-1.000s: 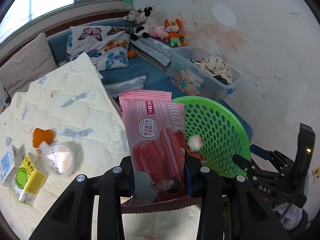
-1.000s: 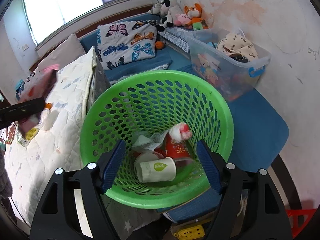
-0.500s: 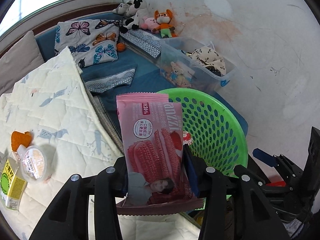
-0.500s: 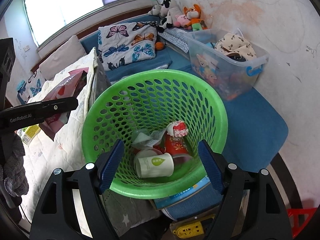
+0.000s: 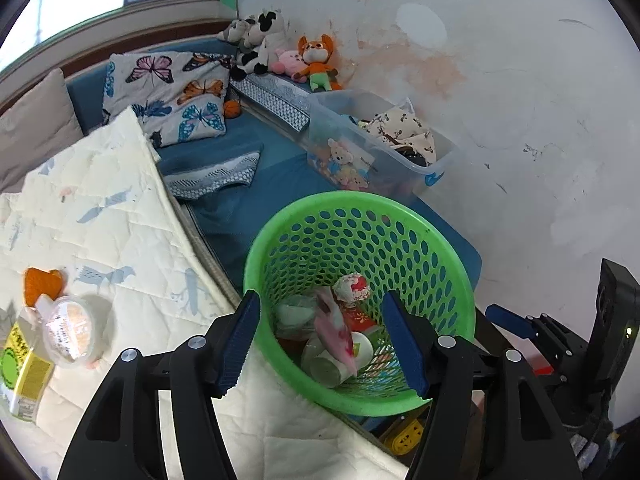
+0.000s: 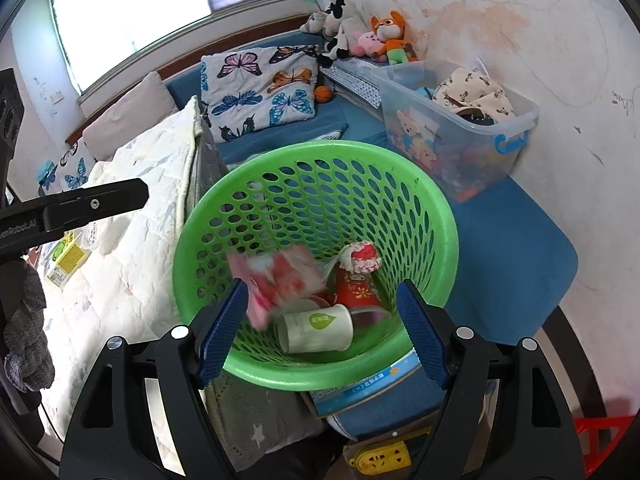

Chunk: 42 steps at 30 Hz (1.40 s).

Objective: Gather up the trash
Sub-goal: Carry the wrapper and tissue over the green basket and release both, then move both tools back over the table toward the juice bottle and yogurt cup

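A pink snack wrapper drops, blurred, into the green perforated basket, among a white paper cup, a red cup and a crumpled ball. My left gripper hangs over the basket's near rim with its jaws opening and nothing between the pads. In the right wrist view the wrapper falls just past my right gripper, which stands open above the basket. On the white quilt lie a round lidded cup, a yellow-green carton and an orange scrap.
A clear storage bin with clothes stands behind the basket by the wall. Plush toys and a butterfly pillow lie on the blue mat. A yellow power strip sits on the floor below the basket.
My left gripper opened and let go of the pink wrapper, which now falls into the basket. The right gripper stayed open over the basket.
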Tool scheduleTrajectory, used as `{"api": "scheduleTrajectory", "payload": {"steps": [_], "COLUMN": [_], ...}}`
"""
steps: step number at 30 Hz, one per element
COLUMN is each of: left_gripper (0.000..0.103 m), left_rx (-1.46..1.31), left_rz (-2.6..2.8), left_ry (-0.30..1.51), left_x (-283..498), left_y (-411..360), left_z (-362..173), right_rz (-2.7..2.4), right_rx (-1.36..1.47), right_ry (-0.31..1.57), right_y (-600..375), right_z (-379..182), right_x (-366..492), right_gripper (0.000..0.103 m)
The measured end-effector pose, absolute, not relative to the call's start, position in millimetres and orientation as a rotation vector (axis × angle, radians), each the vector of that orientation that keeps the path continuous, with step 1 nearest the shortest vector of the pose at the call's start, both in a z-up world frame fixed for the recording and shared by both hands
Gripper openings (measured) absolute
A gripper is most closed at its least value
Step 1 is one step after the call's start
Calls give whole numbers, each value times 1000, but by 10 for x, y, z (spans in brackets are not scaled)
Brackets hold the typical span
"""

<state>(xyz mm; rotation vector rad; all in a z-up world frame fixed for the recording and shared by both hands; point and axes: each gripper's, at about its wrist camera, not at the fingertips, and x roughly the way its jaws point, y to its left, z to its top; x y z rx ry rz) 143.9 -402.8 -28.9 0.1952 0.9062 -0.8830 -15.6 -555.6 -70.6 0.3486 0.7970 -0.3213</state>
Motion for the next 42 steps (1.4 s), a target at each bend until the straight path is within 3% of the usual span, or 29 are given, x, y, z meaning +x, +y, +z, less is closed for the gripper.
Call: {"api": "scheduleTrajectory", "payload": {"steps": [17,30,42], "left_gripper": [67,67,69], "left_rx": [221,237,235], "left_rz": [-675,-486,-467], "left_ry": [831,890,909], "left_x": [1654,2220,2450], "left_y": [-2795,-1789,-1476], "left_z": [-169,-548,-781], "right_rz": [-222,-122,-34], "right_rx": [289,237,199], "right_ry": [765,787,829], "right_y": [-5000,-4512,-4161], "right_z": [-438,-409,-525], "right_x": [69,486,878], "right_gripper": [79,79,79]}}
